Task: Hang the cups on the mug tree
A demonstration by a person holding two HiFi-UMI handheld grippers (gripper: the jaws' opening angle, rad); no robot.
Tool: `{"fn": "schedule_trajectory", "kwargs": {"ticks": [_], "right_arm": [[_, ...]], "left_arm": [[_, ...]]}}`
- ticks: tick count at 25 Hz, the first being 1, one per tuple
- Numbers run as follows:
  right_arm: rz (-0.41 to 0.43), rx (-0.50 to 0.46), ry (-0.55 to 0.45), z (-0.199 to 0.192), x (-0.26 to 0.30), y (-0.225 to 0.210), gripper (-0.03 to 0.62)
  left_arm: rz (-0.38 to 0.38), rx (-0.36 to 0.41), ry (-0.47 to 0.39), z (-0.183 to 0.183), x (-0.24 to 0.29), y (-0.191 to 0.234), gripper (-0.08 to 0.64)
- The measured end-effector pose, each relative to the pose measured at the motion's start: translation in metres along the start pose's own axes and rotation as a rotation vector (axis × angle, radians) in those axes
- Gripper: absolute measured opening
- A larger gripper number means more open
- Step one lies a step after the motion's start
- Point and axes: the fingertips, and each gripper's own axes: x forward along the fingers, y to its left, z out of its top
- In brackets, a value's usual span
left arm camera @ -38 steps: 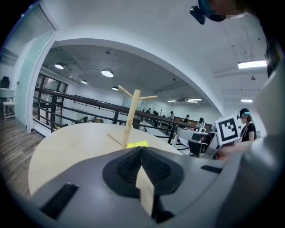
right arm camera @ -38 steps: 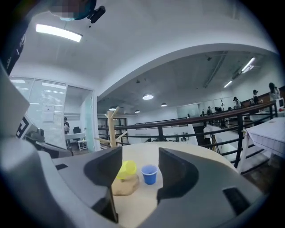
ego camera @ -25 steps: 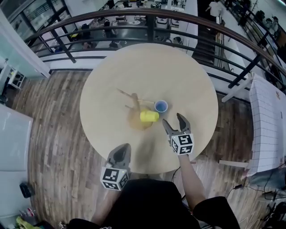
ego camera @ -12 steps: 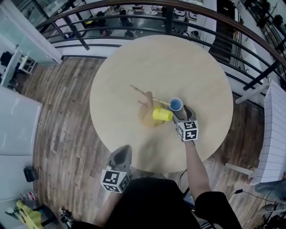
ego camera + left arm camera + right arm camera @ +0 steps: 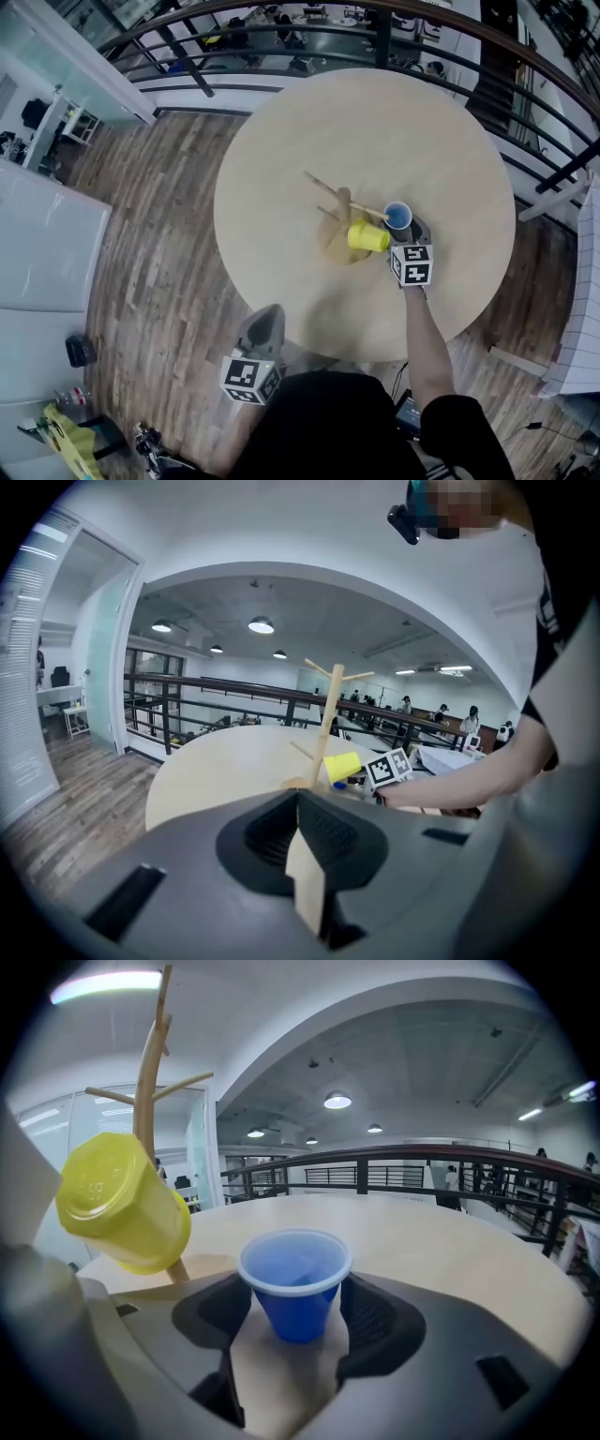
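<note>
No text, label or number is legible — none anywhere.

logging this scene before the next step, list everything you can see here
table: one, pale wood, round, middle of the head view
mug tree: one, wooden, standing on the table
yellow cup: one, yellow, hung tilted on a low peg
blue cup: one, blue, upright on the table beside the tree
railing: one, dark, beyond the table
floor: wood planks, around the table
left gripper: one, grey, fingers together, empty, near the person
right gripper: one, grey, fingers just been closing, either side of the blue cup, not pressing it
</note>
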Motion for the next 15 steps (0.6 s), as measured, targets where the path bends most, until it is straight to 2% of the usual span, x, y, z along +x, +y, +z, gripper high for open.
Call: {"fn": "schedule_trajectory", "kwargs": {"ticks": [4,9,12,15], "right_arm": [[-0.020,0.025,-0.017,0.009,-0.010,-0.004,0.302],[-0.066,0.012,-0.088,0.040,-0.049,-0.012,0.302],[-0.074,-0.088,-0.123,0.061,-0.081,-0.004,0.302],[-0.084,-0.216,-0.172,0.090,-0.116,0.010,0.302]], "left_arm": [[-0.020,0.012,-0.014,0.007,0.001,-0.005,0.012],[-0.091,0.034,-0.027,0.011,0.010,-0.023,0.012],[-0.137,0.091,-0.031,0.014,0.018,-0.041,0.012],[-0.202,0.104,-0.050,0.022,0.026,-0.058,0.012]]}}
